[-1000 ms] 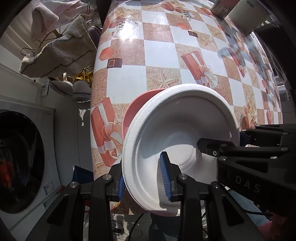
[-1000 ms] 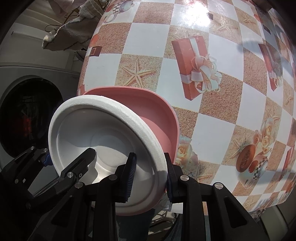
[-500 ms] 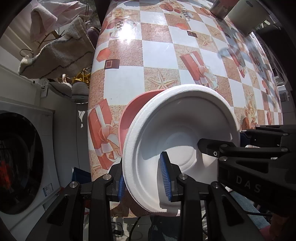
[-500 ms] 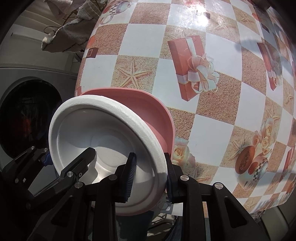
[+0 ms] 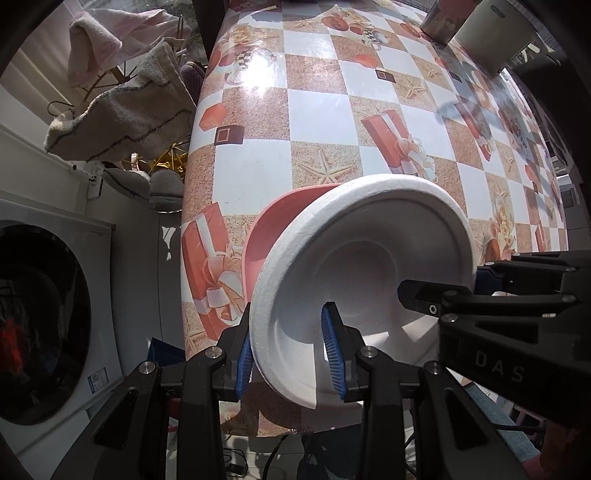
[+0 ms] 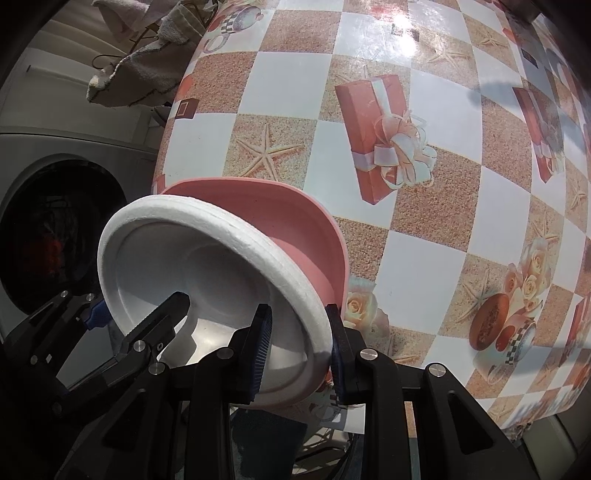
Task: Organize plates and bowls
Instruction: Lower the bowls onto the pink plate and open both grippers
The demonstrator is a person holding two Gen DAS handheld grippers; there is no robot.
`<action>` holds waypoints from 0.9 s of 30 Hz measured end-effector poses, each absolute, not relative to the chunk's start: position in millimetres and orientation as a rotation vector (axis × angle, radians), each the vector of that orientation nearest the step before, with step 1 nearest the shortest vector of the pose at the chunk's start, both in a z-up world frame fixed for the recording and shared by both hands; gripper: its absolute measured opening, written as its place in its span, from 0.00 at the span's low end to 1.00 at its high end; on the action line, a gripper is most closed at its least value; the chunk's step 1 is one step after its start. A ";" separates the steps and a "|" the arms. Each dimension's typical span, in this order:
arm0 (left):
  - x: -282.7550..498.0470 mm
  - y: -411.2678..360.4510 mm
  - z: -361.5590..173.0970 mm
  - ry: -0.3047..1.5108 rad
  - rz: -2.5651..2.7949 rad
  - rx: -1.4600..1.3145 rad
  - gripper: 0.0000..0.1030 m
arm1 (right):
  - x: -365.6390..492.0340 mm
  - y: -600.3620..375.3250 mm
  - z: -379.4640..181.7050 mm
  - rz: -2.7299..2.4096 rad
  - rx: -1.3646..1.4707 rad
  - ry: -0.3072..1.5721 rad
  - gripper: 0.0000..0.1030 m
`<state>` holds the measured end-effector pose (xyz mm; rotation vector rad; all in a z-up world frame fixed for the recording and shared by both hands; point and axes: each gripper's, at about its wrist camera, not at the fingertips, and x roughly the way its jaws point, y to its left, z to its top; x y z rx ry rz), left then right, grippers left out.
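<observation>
A white foam plate [image 5: 369, 258] sits nested on top of a pink plate [image 5: 280, 225]. Both are held tilted above the near end of the checkered table [image 5: 332, 110]. My left gripper [image 5: 291, 354] is shut on the left rim of the stack. My right gripper [image 6: 299, 350] is shut on the right rim of the white plate [image 6: 192, 269] and the pink plate [image 6: 303, 236]. Each gripper shows in the other's view, the right one at the right edge [image 5: 480, 295].
A washing machine [image 5: 44, 314] stands left of the table. Towels [image 5: 122, 110] hang on a rack beyond it. A white container [image 5: 491, 29] stands at the table's far right corner. The table's near edge [image 6: 406, 402] is just below the plates.
The plate stack and both grippers have shifted slightly away from the table's near end and up; the grip is unchanged.
</observation>
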<state>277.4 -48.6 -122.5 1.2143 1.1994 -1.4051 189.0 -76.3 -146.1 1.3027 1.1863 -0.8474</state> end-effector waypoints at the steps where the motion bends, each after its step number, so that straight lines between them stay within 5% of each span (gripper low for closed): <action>1: 278.7 -49.2 -121.6 1.205 -1.406 1.206 0.37 | 189.0 -75.0 -145.0 -0.848 1.297 1.187 0.30; 5: 281.2 -50.7 -115.0 1.163 -1.405 1.202 0.43 | 188.7 -73.4 -138.3 -0.855 1.275 1.169 0.33; 8: 284.9 -53.5 -110.0 1.124 -1.390 1.207 0.43 | 184.8 -74.9 -131.8 -0.871 1.273 1.149 0.48; 10: 291.0 -55.3 -108.7 1.122 -1.365 1.212 0.43 | 179.0 -75.9 -127.1 -0.923 1.245 1.171 0.85; 12: 296.7 -56.0 -105.9 1.126 -1.361 1.203 0.44 | 170.3 -77.0 -121.5 -0.927 1.257 1.136 0.99; 18: 290.1 -54.0 -72.6 1.040 -1.455 1.198 0.55 | 160.4 -75.2 -96.8 -0.912 1.229 1.117 0.99; 20: 284.7 -52.6 -52.5 0.968 -1.495 1.202 0.71 | 158.3 -73.5 -85.3 -0.898 1.226 1.104 0.99; 27: 287.3 -49.0 23.6 0.913 -1.729 1.045 0.94 | 150.4 -67.7 -27.4 -0.938 1.131 1.094 0.99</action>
